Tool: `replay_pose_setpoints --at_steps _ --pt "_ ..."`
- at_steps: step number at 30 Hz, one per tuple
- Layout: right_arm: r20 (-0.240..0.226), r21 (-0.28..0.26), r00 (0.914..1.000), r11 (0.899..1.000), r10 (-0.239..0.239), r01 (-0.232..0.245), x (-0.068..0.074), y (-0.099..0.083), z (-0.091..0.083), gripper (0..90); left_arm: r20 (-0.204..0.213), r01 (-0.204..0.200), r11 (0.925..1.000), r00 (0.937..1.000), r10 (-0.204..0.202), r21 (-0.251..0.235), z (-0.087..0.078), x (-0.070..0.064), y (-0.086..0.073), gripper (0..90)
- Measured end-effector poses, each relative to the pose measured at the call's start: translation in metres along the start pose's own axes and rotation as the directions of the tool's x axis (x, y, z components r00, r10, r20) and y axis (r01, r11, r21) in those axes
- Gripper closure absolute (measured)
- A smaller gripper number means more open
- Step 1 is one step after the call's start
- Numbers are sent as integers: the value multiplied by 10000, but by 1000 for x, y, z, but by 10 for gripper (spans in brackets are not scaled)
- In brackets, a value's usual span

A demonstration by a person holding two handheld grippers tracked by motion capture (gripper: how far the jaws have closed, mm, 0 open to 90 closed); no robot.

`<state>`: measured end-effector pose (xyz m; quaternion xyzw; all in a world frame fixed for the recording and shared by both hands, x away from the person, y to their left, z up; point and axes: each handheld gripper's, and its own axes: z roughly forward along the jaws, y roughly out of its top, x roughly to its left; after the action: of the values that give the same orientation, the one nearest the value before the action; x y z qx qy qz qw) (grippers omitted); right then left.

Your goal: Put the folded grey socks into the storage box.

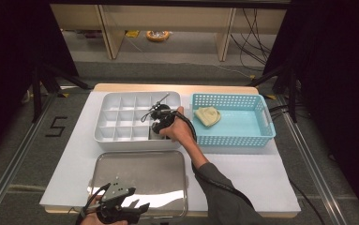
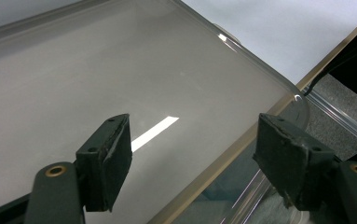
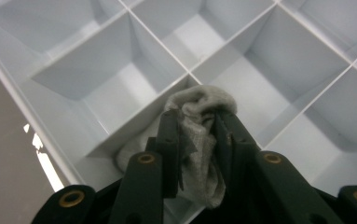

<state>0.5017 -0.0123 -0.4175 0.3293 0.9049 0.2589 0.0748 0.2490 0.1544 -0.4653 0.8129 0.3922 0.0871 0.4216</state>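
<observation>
My right gripper (image 3: 197, 133) is shut on a grey sock (image 3: 199, 140), whose loose end hangs down into a cell of the white divided organiser (image 3: 120, 70). In the high view that gripper (image 1: 159, 123) hangs over the organiser's (image 1: 121, 117) near right cells. A cream rolled sock (image 1: 207, 116) lies in the left part of the light blue basket (image 1: 257, 136). My left gripper (image 2: 192, 154) stands open over the near right corner of the steel tray (image 2: 97, 84), nothing between its pads; the high view puts it (image 1: 137, 206) at the tray's (image 1: 139, 176) front edge.
The organiser, basket and tray sit on a white mat (image 1: 261, 178) over a wooden table. Floor rails run along both sides, with dark stands and cables beyond. Wooden furniture legs stand at the back.
</observation>
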Motion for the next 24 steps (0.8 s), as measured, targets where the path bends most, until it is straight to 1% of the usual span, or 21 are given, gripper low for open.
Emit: replay_pose_setpoints --at_steps 1,2,3,4,5,6,7,9,10,11,12,13,14,15,17,18,19,20,21,24 --pt "265 38 9989 9993 -377 376 -2 0 2 730 -5 13 10000 10000 -13 -28 0 0 0 267" --pt "258 113 9991 9994 -324 321 -2 -1 4 730 53 6 10000 10000 -6 96 0 1 0 267" --pt "321 245 9989 9991 -341 334 -2 -2 7 730 24 85 10000 10000 -85 15 1 0 0 267" --pt "389 636 9992 9979 119 -144 2 -3 8 730 -24 97 9999 9999 -98 -55 1 0 0 267" --pt "321 697 9994 9975 -153 130 2 -4 12 730 -44 49 10000 10000 -50 -26 1 0 -1 267" --pt "441 507 9976 9974 -542 519 0 -4 15 726 -8 16 10000 10000 -16 -3 1 0 -1 267" --pt "426 451 9980 9979 -473 454 -1 -4 16 708 -7 24 10000 10000 -24 -8 0 0 0 267" --pt "240 223 9997 9997 32 -37 -2 -4 11 634 35 -23 10000 10000 23 15 -1 0 0 267" --pt "200 276 9988 9986 454 -460 0 -3 7 595 -10 -15 10000 10000 15 -19 -1 0 0 267" --pt "210 103 9992 9993 354 -357 -1 -2 3 571 -8 -18 10000 10000 18 -14 -1 0 0 267" --pt "72 -93 9987 9987 502 -502 0 -1 -1 560 -9 -23 10000 10000 23 -8 -1 0 0 267" --pt "109 -335 9991 9986 422 -418 -1 1 -6 553 37 -37 10000 10000 37 21 -1 0 0 267" --pt "34 -468 9991 9980 426 -424 -1 2 -10 555 50 164 9999 9999 -164 -26 0 -1 0 267" --pt "-11 -616 9989 9970 461 -461 -1 3 -15 567 57 57 10000 10000 -57 -2 0 -1 0 267" --pt "-1 -624 9998 9978 209 -208 -1 5 -20 666 63 44 10000 10000 -44 -21 0 -1 0 267" --pt "59 -612 10000 9981 10 -6 -1 5 -20 694 -31 -81 9999 10000 81 105 -1 0 1 267" --pt "82 -403 9999 9992 -77 80 0 4 -17 731 -39 -118 9998 9999 119 155 -1 0 1 268" --pt "61 -303 9999 9995 -123 125 1 3 -15 748 3 -158 9996 9999 158 214 -1 0 1 268" --pt "92 -219 9993 9991 -354 356 1 2 -11 775 56 -62 9999 10000 61 136 -1 0 1 268" --pt "135 196 9978 9977 -656 653 2 -1 0 797 14 -48 10000 10000 48 70 0 0 0 269"
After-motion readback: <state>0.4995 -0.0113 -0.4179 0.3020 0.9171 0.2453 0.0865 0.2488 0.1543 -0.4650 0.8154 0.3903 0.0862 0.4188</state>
